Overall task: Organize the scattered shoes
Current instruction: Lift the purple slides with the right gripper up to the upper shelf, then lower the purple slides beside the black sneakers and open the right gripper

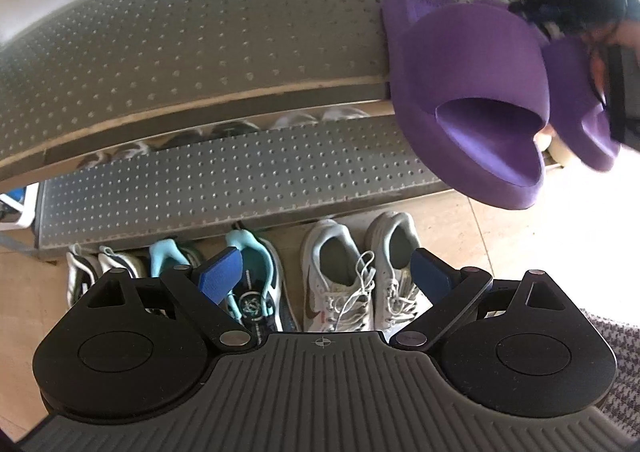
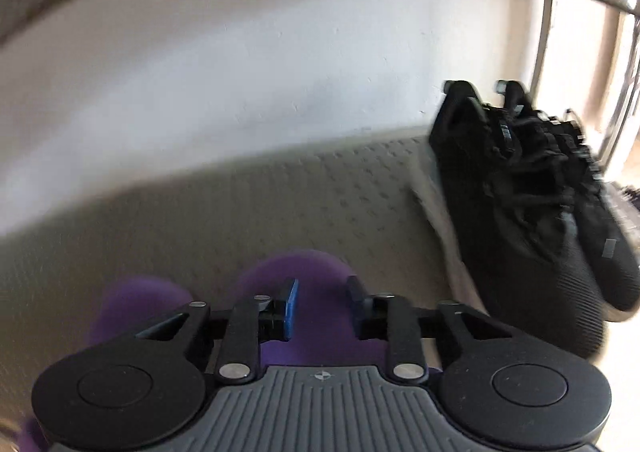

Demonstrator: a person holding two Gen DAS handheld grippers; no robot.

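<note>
Two purple slippers lie side by side on the upper grey perforated shelf, toes hanging over its front edge. The left slipper is sharp. The right slipper is blurred, and dark gear and part of a hand overlap it at the frame edge. In the right wrist view my right gripper is shut on a purple slipper, which fills the narrow gap between the pads; the second slipper shows to its left. My left gripper hangs open over the floor shoes, holding nothing.
Black sneakers stand on the same shelf, right of the slippers. On the floor before the lower shelf stand white sneakers, teal-lined sneakers and striped sneakers. More shoes show in the gap between the shelves. A white wall backs the rack.
</note>
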